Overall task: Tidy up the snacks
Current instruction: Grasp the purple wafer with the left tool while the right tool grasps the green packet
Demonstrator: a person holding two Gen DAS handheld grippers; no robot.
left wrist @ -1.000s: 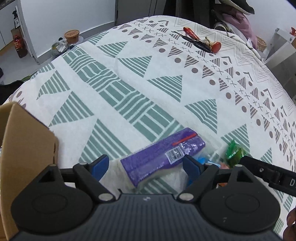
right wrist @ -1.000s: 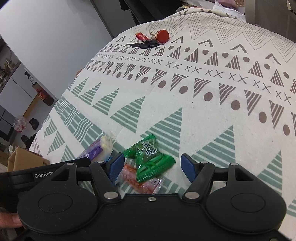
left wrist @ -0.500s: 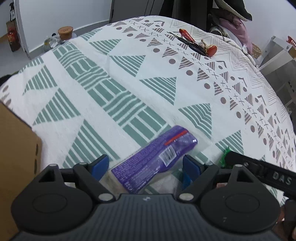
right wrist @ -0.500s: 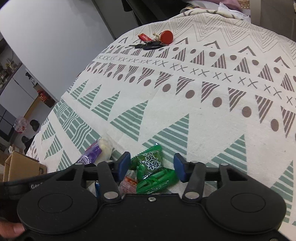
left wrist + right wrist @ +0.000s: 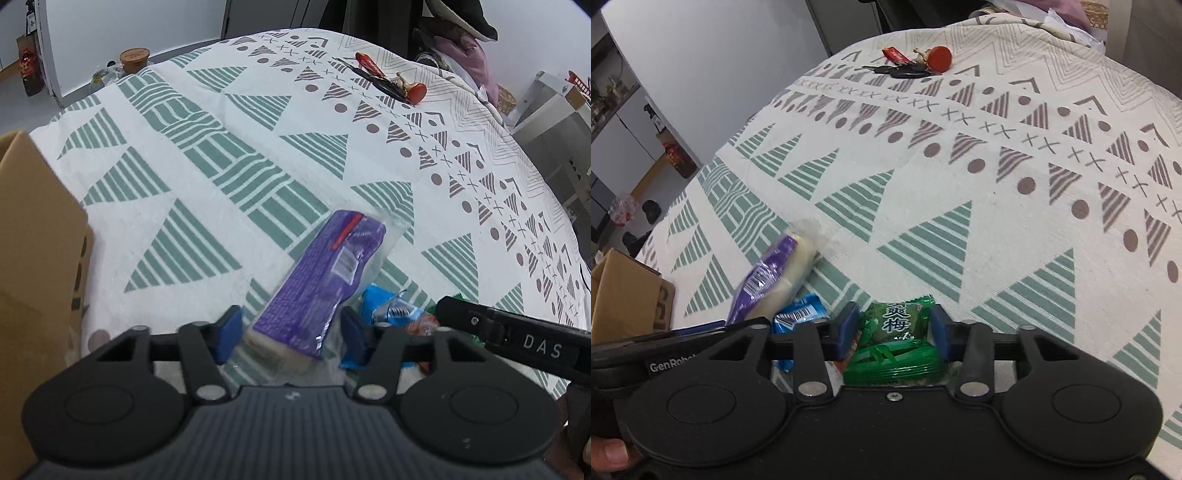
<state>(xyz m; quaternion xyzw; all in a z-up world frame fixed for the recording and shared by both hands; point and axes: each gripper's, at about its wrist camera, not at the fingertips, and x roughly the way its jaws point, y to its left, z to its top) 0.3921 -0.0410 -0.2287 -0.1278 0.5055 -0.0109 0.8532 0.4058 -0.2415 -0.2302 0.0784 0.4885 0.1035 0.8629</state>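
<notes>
In the left wrist view, a cardboard box point(image 5: 33, 236) fills the left edge of the frame, standing on the patterned cloth point(image 5: 229, 147). At lower centre the left gripper point(image 5: 290, 326) has just been closing its blue pads around the near end of a purple packet point(image 5: 325, 273), which lies tilted between them; whether the pads press on it yet I cannot tell. Just right of it lies a blue wrapper point(image 5: 388, 310), touching the packet's edge, and the other tool's black body crosses the lower right corner. A bunch of keys point(image 5: 388, 79) lies well apart at upper right, with a jar point(image 5: 135, 59) on the grey floor at upper left. In the right wrist view, the right gripper point(image 5: 892, 334) has been closing too, and its pads now sit against both sides of a green sweet packet point(image 5: 897, 339). White walls stand behind the cloth.
</notes>
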